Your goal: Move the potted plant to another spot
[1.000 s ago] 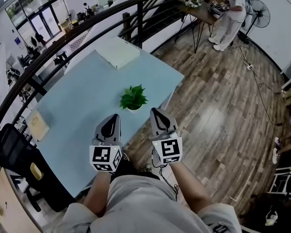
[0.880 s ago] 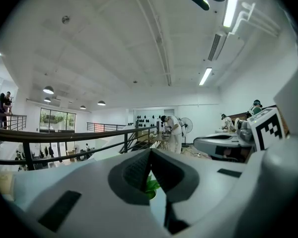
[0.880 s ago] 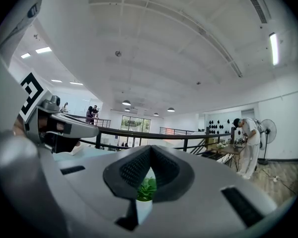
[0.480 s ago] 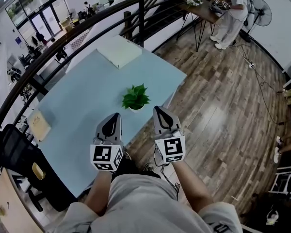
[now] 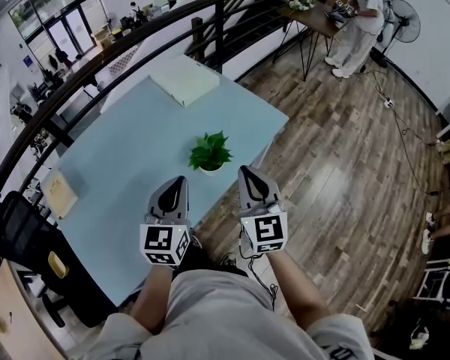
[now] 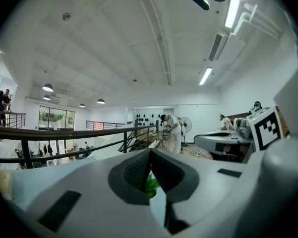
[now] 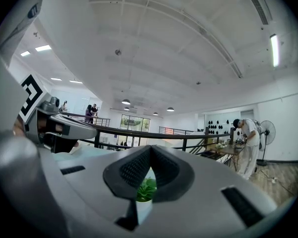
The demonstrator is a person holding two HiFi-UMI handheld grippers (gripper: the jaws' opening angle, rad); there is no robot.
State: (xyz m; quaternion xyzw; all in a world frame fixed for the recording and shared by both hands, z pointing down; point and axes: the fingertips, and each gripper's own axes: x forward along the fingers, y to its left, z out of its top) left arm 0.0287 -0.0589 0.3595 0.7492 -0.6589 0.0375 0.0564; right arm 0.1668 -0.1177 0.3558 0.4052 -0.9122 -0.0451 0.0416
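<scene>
The potted plant (image 5: 210, 151), green leaves in a small white pot, stands near the right edge of the light blue table (image 5: 127, 156). Both grippers hover over the table's near edge, just short of the plant, and touch nothing. My left gripper (image 5: 178, 180) is to the plant's lower left, jaws shut and empty. My right gripper (image 5: 247, 172) is to its lower right, jaws also shut and empty. In the left gripper view the plant (image 6: 150, 185) shows through the gap below the closed tips of the left gripper (image 6: 150, 151). The right gripper (image 7: 150, 148) frames the plant (image 7: 147, 188) the same way.
A white flat box (image 5: 184, 79) lies at the table's far corner and a tan notebook (image 5: 58, 192) at its left edge. A black chair (image 5: 30, 253) stands at the lower left. A dark railing (image 5: 135, 36) runs behind the table. A person (image 5: 356, 17) works at a far desk.
</scene>
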